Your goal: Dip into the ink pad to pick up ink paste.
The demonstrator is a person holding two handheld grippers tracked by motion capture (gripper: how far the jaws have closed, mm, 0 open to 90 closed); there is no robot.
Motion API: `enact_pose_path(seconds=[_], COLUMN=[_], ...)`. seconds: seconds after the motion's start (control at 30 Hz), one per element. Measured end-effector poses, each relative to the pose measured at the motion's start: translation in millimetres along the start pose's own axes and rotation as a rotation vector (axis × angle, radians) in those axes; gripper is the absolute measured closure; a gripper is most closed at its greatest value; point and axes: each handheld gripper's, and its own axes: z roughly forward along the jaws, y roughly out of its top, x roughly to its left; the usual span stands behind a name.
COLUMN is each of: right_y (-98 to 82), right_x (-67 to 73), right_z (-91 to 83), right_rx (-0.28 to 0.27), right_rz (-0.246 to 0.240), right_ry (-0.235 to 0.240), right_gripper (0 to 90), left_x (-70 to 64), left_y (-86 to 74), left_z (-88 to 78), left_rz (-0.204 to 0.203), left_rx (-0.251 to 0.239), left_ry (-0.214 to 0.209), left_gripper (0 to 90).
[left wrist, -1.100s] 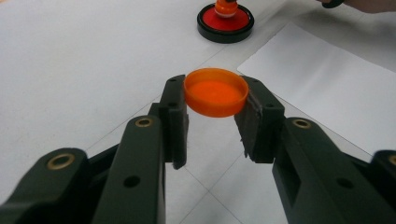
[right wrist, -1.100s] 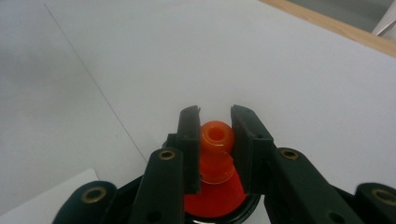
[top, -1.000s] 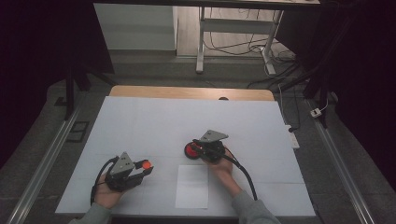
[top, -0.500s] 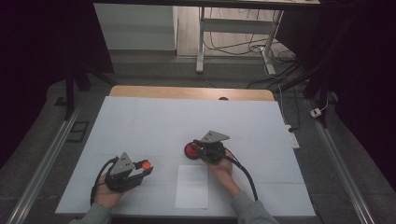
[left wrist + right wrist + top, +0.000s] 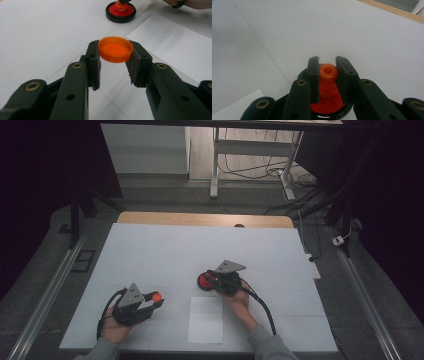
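My left gripper (image 5: 115, 53) is shut on a round orange cap (image 5: 115, 49), held just above the white table; from above the left gripper (image 5: 153, 300) sits at the front left with the cap (image 5: 155, 296) at its tips. My right gripper (image 5: 327, 75) is shut on the orange neck (image 5: 327, 75) of a flat red object with a black rim (image 5: 325, 108). In the high view that red object (image 5: 204, 281) lies near the table's middle, with the right gripper (image 5: 211, 279) reaching it from the right. The left gripper view also shows the red object (image 5: 120, 11) farther off.
A white sheet of paper (image 5: 206, 319) lies near the front edge between the two hands. The white table cover (image 5: 150, 250) stretches back to a wooden strip (image 5: 200, 219). Beyond the table stand a desk frame (image 5: 215, 165) and cables (image 5: 305, 190) on the floor.
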Motion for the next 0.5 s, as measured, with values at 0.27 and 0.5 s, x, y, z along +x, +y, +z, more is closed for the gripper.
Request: enact_pose_path(seconds=[0.27, 0.5], right_y=[0.3, 2.6], right_x=[0.7, -1.8], right_z=[-0.4, 0.3], right_rx=[0.011, 0.018], right_rz=[-0.004, 0.011], right_ry=[-0.012, 0.006], right_gripper=[73.1, 72.9], left_x=[0.1, 0.8], left_y=[0.0, 0.0], left_z=[-0.1, 0.2], left_rz=[0.001, 0.001], left_rx=[0.0, -0.001], left_ry=[0.0, 0.001], left_gripper=[64.7, 64.7])
